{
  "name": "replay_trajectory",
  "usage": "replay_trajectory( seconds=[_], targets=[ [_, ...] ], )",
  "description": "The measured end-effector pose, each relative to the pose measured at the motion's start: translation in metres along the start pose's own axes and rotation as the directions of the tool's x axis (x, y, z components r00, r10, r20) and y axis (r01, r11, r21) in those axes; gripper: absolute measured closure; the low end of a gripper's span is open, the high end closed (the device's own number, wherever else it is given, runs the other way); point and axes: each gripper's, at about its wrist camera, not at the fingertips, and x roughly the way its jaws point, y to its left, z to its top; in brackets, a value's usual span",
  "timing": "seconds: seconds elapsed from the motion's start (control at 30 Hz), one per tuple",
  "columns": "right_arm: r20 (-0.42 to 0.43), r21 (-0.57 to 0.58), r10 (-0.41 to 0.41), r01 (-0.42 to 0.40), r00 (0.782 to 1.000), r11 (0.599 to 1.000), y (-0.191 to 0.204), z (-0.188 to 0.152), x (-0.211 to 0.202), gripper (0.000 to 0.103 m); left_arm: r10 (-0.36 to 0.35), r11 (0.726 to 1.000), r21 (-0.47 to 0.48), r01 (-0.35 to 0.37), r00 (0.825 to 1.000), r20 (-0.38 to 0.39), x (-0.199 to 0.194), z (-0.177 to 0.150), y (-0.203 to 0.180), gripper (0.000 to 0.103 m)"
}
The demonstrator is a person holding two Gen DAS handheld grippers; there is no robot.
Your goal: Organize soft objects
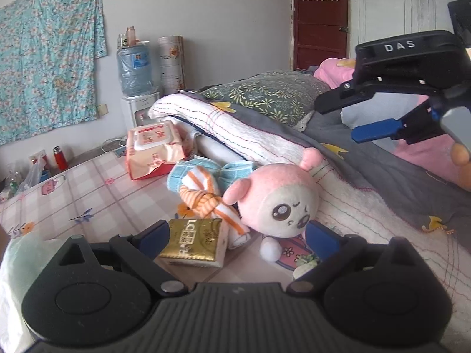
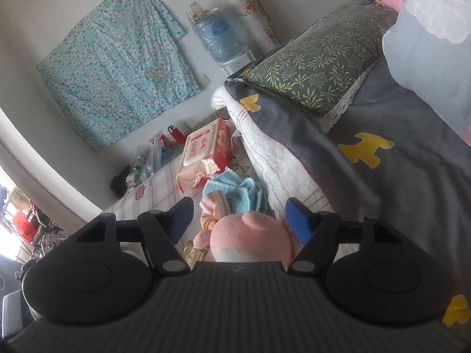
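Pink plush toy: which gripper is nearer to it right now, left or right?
Left. The left gripper sits low beside the pink plush toy, one finger by its face. The right gripper hangs open above the bedding, clear of the toy.

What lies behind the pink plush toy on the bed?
Behind the pink plush toy sit a blue cloth and an orange striped cloth, bunched together and touching it. Further back stands a pack of wipes. The toy covers part of the cloths.
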Motion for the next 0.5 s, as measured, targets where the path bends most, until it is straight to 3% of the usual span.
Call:
replay_trajectory(
  seconds=[0.2,0.5],
  targets=[
    [-0.031,0.063,-0.008,0.01,0.999,0.998,-0.017,0.008,0.033,0.048,-0.053,0.998,-0.031,0.053,0.999,-0.001,0.024,0.009,-0.001,0.004],
    [-0.07,0.081,0.024,-0.019,0.997,0.997,-0.024,-0.011,0.057,0.049,-0.06,0.997,-0.055,0.058,0.997,-0.04,0.059,0.015,-0.009,0.004]
  ],
)
